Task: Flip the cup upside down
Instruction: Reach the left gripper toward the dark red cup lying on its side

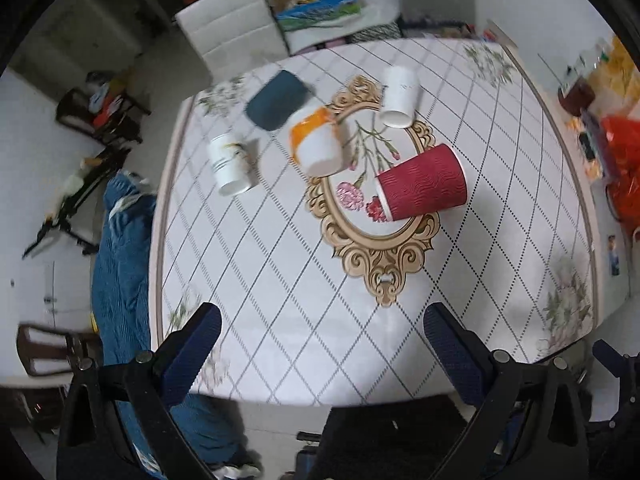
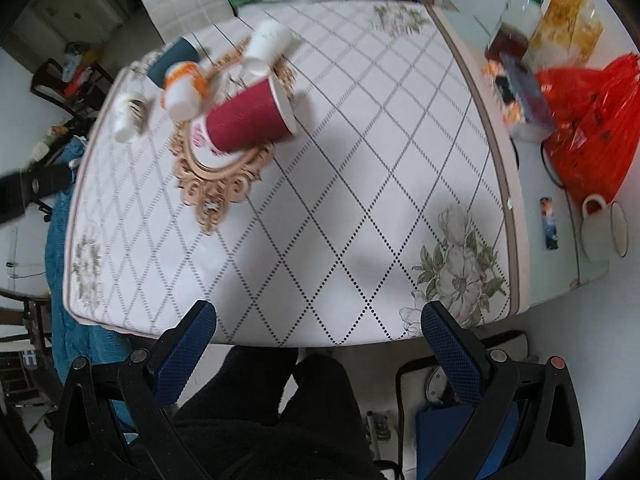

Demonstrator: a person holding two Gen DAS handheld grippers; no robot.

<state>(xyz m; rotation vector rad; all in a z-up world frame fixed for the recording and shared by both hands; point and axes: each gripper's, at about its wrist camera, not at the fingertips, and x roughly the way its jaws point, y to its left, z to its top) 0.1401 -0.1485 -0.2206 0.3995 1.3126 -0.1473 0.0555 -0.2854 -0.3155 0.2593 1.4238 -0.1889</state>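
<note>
A red bag (image 2: 592, 120), a jar (image 2: 510, 36) and a white mug (image 2: 600, 228) sit along the tabletop's right edge. A white chair (image 1: 232, 28) stands beyond the far edge, and blue cloth (image 1: 120, 264) hangs by the left edge.

Soft, even daylight was seen; motion blur smeared the cups (image 1: 420, 184), and edges were bent by fisheye distortion.

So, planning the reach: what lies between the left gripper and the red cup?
Only bare tablecloth and its printed gold frame separate the left gripper from the red cup, per the left wrist view.
</note>
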